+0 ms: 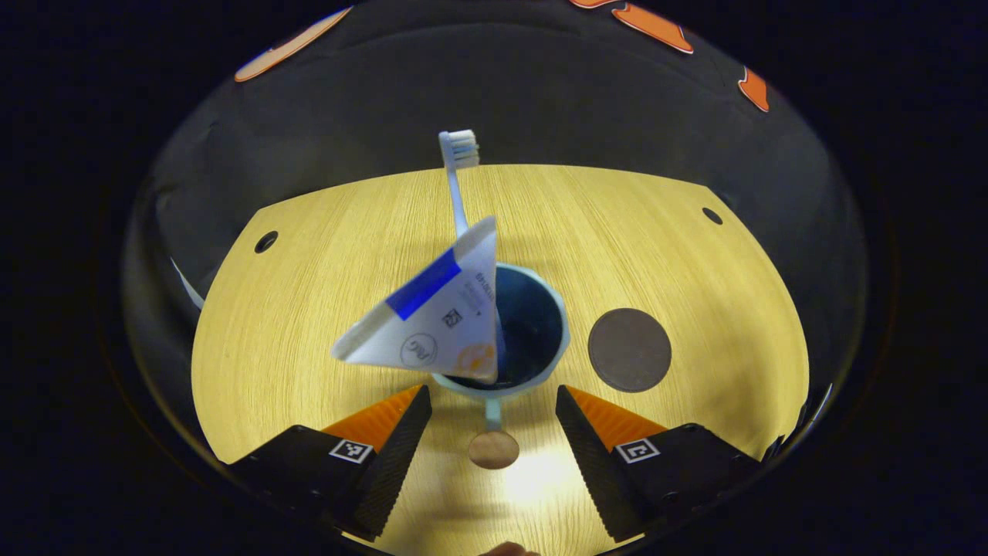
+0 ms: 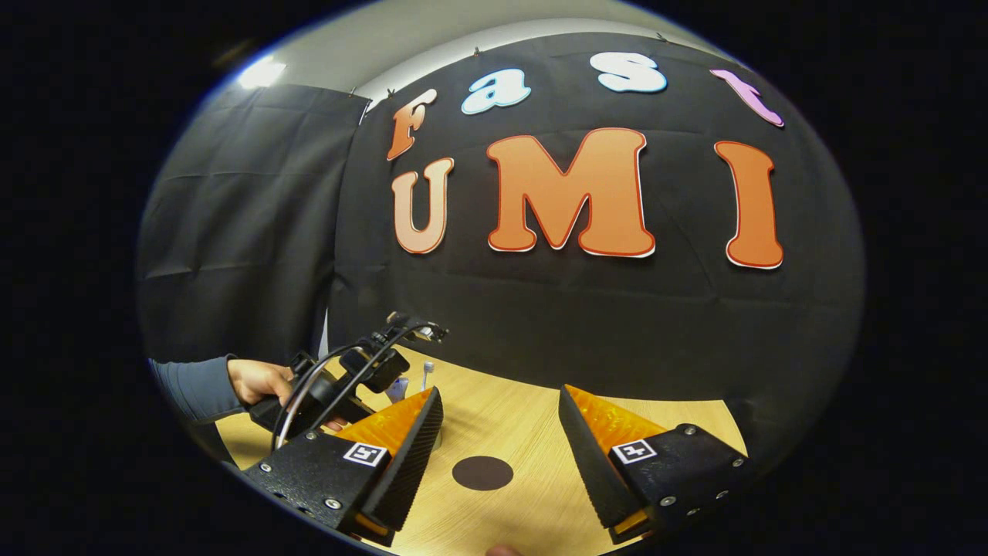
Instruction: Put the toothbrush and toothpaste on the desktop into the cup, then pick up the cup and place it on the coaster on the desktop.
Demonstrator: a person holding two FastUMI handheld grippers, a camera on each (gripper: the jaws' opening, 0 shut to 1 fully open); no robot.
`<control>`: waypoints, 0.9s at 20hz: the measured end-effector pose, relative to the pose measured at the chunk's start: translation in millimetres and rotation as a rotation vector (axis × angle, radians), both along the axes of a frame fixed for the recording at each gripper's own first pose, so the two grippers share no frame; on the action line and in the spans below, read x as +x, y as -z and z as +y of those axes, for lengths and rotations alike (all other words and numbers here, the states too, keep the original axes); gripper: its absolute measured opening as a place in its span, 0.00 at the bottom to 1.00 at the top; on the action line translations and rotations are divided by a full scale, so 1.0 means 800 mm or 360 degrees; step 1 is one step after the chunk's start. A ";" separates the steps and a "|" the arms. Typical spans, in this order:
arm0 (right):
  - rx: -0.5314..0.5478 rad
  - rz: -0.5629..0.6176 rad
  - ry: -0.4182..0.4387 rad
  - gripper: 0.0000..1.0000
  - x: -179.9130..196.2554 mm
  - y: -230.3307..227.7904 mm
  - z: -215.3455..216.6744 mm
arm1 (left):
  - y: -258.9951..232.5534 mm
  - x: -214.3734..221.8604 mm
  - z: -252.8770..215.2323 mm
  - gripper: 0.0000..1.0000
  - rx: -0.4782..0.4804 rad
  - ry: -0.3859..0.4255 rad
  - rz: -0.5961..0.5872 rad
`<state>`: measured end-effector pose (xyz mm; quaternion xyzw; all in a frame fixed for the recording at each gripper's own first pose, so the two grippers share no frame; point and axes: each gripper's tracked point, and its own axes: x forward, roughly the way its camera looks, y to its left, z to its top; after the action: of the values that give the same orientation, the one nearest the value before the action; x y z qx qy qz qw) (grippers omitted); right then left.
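Left gripper [image 1: 494,401] hangs wide open over the light blue handled cup [image 1: 532,328], white toothbrush [image 1: 457,185] and white blue-striped toothpaste tube [image 1: 436,313] standing inside just ahead of its fingertips, round dark coaster [image 1: 629,350] beyond the right finger.

I see the pale blue cup [image 1: 532,324] upright on the desktop, its handle toward six o'clock. The white toothbrush [image 1: 457,174] stands in it, bristles at twelve. The white, blue-striped toothpaste [image 1: 436,313] leans out toward nine. The dark round coaster [image 1: 629,350] lies just beside the cup at three o'clock.
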<state>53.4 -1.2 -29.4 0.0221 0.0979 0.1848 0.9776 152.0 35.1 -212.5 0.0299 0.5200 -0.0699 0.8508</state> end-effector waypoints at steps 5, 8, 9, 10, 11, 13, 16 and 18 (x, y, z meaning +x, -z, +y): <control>0.0010 -0.0051 -0.0051 0.94 -0.020 -0.006 0.010 | 0.017 0.006 0.014 0.84 0.0036 -0.0044 0.0061; -0.0019 -0.0066 -0.0060 0.95 -0.020 -0.007 0.011 | 0.007 0.011 0.013 0.71 0.0044 -0.0063 0.0079; -0.0023 -0.0070 -0.0060 0.95 -0.021 -0.008 0.012 | 0.004 0.011 0.013 0.71 0.0045 -0.0069 0.0087; -0.0021 -0.0076 -0.0061 0.96 -0.022 -0.010 0.012 | 0.002 0.012 0.012 0.66 0.0046 -0.0071 0.0098; -0.0017 -0.0081 -0.0066 0.96 -0.024 -0.009 0.013 | -0.002 0.014 0.011 0.64 0.0040 -0.0077 0.0102; -0.0007 -0.0089 -0.0069 0.97 -0.025 -0.011 0.013 | -0.011 0.021 0.010 0.59 0.0025 -0.0098 0.0116; -0.0011 -0.0095 -0.0061 0.97 -0.026 -0.011 0.012 | -0.036 0.048 0.008 0.29 0.0014 -0.0128 0.0119; -0.0012 -0.0101 -0.0055 0.97 -0.028 -0.013 0.011 | -0.053 0.071 0.003 0.27 0.0005 -0.0138 0.0114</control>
<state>31.0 7.7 -18.9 0.0109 0.0680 0.2019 0.9770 208.7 37.5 -170.3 0.0060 0.5511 -0.0331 0.8337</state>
